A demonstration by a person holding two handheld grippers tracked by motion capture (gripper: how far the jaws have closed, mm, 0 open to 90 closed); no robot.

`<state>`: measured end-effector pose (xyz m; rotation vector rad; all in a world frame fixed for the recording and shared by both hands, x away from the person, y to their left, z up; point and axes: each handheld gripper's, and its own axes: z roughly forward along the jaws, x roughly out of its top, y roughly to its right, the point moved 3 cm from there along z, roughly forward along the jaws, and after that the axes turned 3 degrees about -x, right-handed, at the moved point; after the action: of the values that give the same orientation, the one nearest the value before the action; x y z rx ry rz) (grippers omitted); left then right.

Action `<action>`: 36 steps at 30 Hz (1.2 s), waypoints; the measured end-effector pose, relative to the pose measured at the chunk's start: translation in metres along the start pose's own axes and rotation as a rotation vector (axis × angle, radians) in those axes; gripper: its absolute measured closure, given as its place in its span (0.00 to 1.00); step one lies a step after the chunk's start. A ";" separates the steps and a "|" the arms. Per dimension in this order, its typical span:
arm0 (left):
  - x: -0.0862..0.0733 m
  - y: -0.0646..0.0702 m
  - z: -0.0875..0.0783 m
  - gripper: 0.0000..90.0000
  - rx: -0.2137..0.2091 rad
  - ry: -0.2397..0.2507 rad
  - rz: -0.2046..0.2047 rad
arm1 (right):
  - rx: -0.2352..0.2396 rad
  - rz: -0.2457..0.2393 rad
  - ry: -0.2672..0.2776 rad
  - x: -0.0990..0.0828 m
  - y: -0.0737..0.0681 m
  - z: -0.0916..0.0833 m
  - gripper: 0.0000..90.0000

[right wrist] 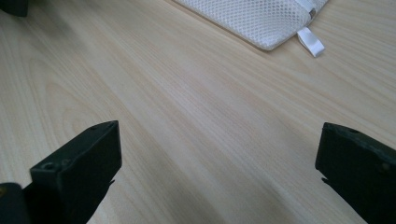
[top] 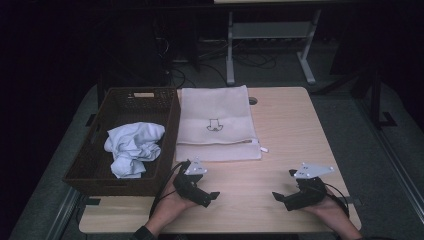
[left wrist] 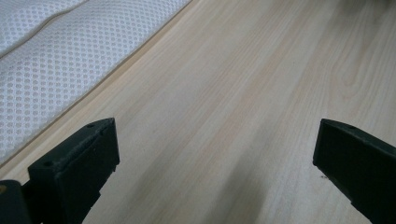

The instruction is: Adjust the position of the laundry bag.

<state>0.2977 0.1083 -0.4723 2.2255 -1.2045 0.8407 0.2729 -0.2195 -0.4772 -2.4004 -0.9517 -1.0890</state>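
Pale wooden table [top: 280,125] under everything; dark woven basket [top: 95,167] just left of the white mesh bag [top: 216,122], crumpled white cloth [top: 134,148] inside; left gripper [top: 207,199] near the bag's front edge, jaws wide, empty; right gripper [top: 281,198] farther right of the bag, jaws wide, empty.

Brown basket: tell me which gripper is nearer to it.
Left. The left gripper sits just off the brown basket's near right corner; the right gripper lies far to its right, across the table.
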 end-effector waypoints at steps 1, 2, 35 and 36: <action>0.001 0.000 0.000 0.00 -0.001 0.002 -0.001 | 0.000 -0.002 0.000 0.000 0.000 0.000 0.00; 0.001 -0.001 0.001 0.00 -0.004 0.005 -0.008 | 0.002 -0.004 -0.003 0.000 0.000 0.000 0.00; 0.033 -0.026 0.006 0.01 0.039 0.047 -0.050 | 0.017 -0.005 0.000 0.003 0.000 0.004 0.00; 0.036 -0.028 0.007 0.01 0.042 0.049 -0.053 | 0.017 -0.005 0.000 0.003 0.000 0.004 0.00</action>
<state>0.3388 0.0976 -0.4552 2.2465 -1.1100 0.9012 0.2765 -0.2162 -0.4773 -2.3858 -0.9636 -1.0788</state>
